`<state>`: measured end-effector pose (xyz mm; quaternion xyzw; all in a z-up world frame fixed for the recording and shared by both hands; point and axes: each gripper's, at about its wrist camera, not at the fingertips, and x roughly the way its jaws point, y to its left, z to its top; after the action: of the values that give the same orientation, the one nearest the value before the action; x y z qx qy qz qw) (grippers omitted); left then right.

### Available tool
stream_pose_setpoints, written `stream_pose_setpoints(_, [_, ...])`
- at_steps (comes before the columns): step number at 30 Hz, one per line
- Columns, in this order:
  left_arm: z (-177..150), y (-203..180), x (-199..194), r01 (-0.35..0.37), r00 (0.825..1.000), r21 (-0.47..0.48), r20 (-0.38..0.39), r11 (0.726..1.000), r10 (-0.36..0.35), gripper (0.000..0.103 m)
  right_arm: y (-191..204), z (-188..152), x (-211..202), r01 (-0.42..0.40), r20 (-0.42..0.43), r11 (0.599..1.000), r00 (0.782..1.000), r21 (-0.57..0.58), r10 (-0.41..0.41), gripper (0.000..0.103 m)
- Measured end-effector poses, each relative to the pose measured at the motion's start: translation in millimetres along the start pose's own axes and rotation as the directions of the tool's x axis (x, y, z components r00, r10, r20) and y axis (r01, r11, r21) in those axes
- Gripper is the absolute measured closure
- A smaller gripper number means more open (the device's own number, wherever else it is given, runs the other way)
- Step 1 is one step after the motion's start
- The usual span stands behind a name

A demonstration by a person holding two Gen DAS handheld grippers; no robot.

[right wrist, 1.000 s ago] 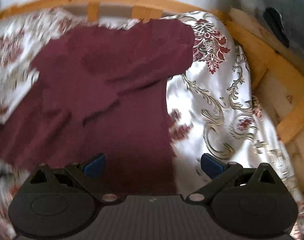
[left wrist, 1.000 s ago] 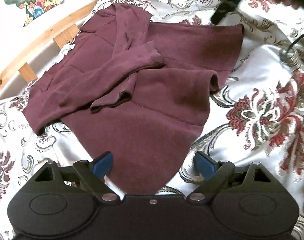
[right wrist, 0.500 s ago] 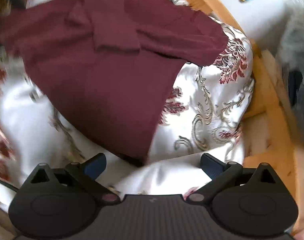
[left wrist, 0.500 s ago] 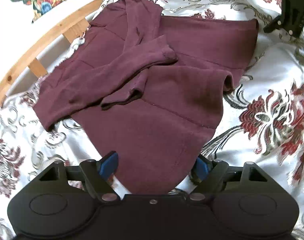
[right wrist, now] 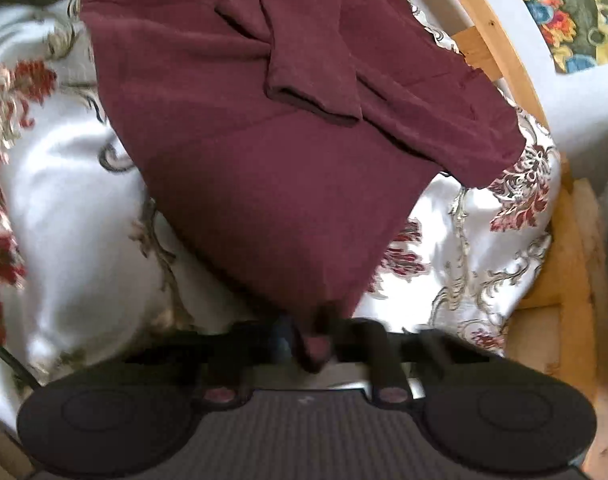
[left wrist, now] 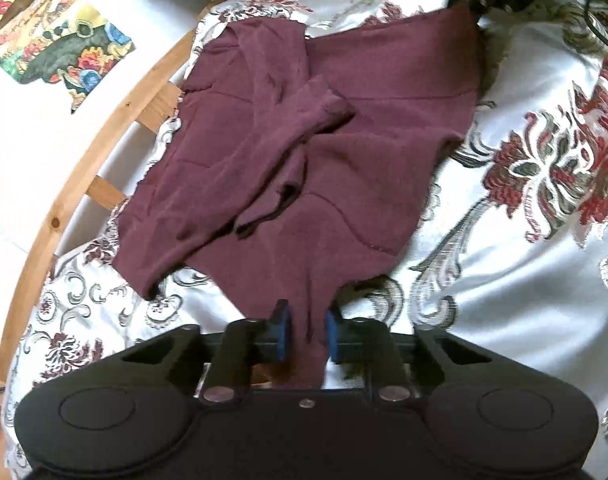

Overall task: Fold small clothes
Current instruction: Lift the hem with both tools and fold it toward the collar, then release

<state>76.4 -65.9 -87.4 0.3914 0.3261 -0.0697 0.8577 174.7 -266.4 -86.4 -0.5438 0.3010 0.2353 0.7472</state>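
At the far left we see a wooden frame [left wrist: 84, 152] edging the flowered bedspread [left wrist: 523, 240]. On the bedspread lies our maroon sweater [left wrist: 343, 152], sleeves crossed over its body. Our left gripper [left wrist: 307, 330] pinches its near corner between narrow jaws. Our right gripper [right wrist: 313, 340] clamps another corner, the cloth bunched between its blurred fingers.

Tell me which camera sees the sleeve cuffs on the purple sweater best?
The left wrist view. It is sharp and shows both folded sleeves crossing the sweater, with each cuff clear. The right wrist view shows one cuff well, but the picture is blurrier and the second cuff is harder to make out.
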Motion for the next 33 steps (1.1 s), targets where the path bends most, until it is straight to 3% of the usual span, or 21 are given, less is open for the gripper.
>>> stream_pose_setpoints(1, [0,5,-2,-0.004,1.0,-0.013,0.007,1.0,0.004,0.089,0,0,-3,0.002,0.01,1.0,1.0,0.011,-0.002,0.097])
stream_pose_setpoints(9, [-8,65,-33,0.023,0.999,-0.18,0.041,0.983,-0.016,0.092,-2,3,-69,0.103,0.158,0.986,0.98,0.127,-0.123,0.098])
stream_pose_setpoints(15, [-30,108,-70,0.123,0.99,-0.35,0.103,0.929,-0.092,0.092,7,-2,-122,0.111,0.228,0.974,0.961,0.198,-0.156,0.099])
stream_pose_setpoints(23, [-81,129,-118,0.281,0.957,-0.48,0.2,0.831,-0.208,0.092,44,-23,-184,0.041,0.254,0.951,0.959,0.305,-0.123,0.099])
stream_pose_setpoints(29, [-83,133,-124,0.262,0.963,-0.494,0.186,0.829,-0.194,0.092,58,-28,-218,0.033,0.296,0.93,0.943,0.367,-0.151,0.099])
stream_pose_setpoints(33, [-69,153,-113,0.279,0.959,-0.53,0.192,0.801,-0.207,0.092,36,-18,-210,0.059,0.307,0.912,0.931,0.405,-0.197,0.099])
